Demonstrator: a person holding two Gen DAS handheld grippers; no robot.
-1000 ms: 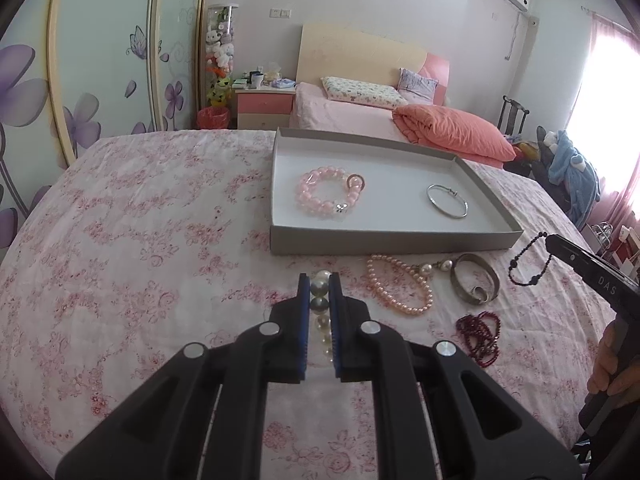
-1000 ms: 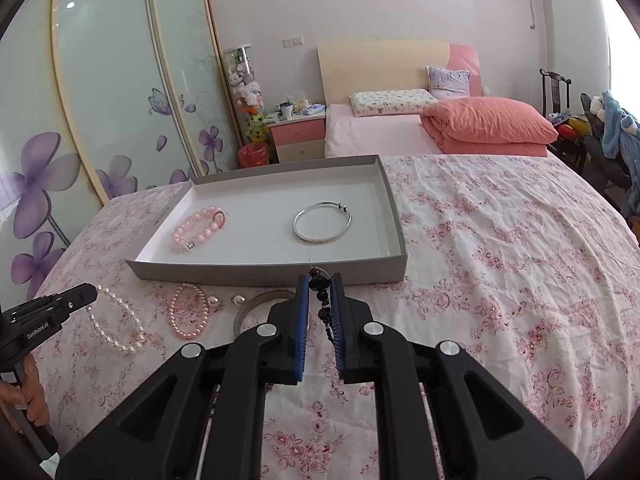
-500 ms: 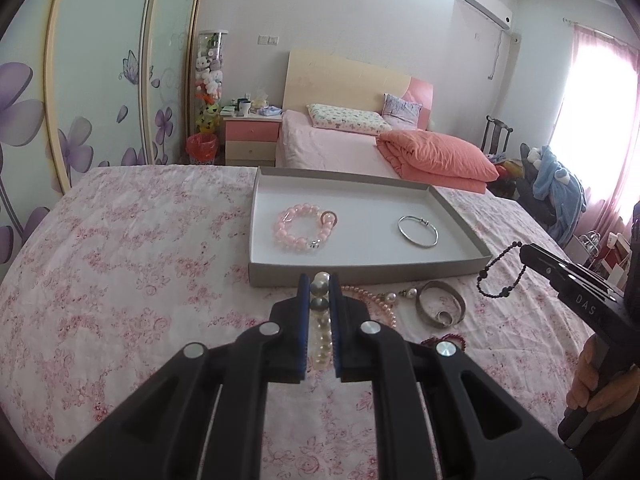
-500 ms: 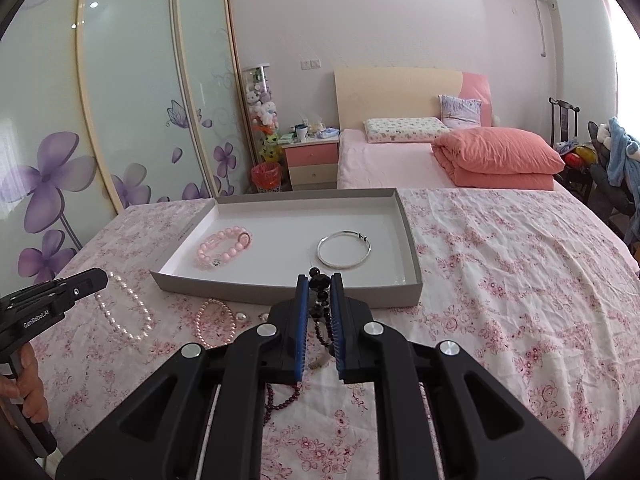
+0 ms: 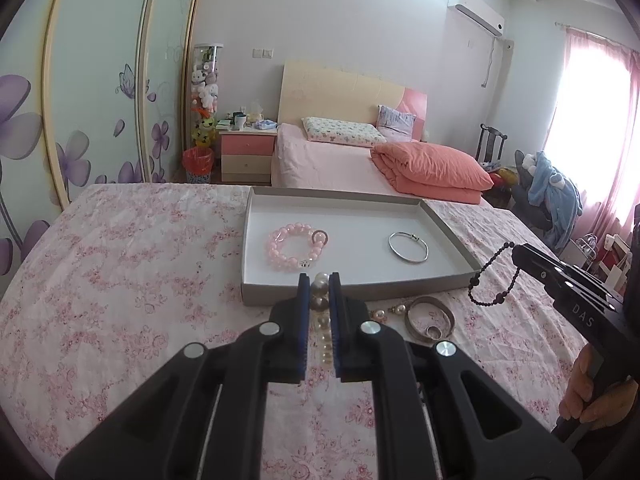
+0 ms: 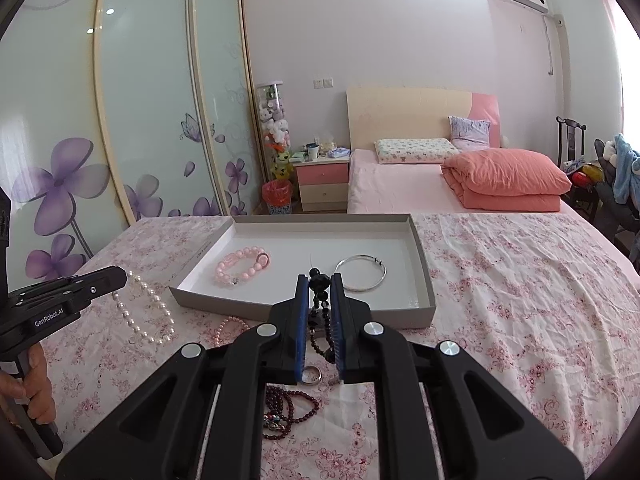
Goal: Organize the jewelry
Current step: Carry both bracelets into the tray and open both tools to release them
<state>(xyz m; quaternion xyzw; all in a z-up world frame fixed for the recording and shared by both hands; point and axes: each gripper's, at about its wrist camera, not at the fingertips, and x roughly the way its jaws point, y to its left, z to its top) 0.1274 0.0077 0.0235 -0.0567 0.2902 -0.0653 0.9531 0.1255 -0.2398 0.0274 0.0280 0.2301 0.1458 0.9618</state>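
My left gripper (image 5: pixel 319 280) is shut on a white pearl strand (image 5: pixel 321 292), which hangs from it in the right wrist view (image 6: pixel 148 312). My right gripper (image 6: pixel 319 280) is shut on a black bead strand (image 6: pixel 320 300), which dangles from it in the left wrist view (image 5: pixel 490 280). Both are held above the floral cloth, in front of a grey tray (image 5: pixel 360 288). The tray holds a pink bead bracelet (image 5: pixel 294 248) and a silver bangle (image 5: pixel 408 247).
On the cloth in front of the tray lie a grey band with a ring (image 5: pixel 430 322), pearl earrings (image 5: pixel 386 312), a pink pearl bracelet (image 6: pixel 228 328), a silver ring (image 6: pixel 311 376) and dark red beads (image 6: pixel 288 412). A bed (image 6: pixel 460 184) stands behind.
Both grippers have lifted with their strands and pulled back, so the tray looks lower and farther. The jewelry on the cloth has not moved.
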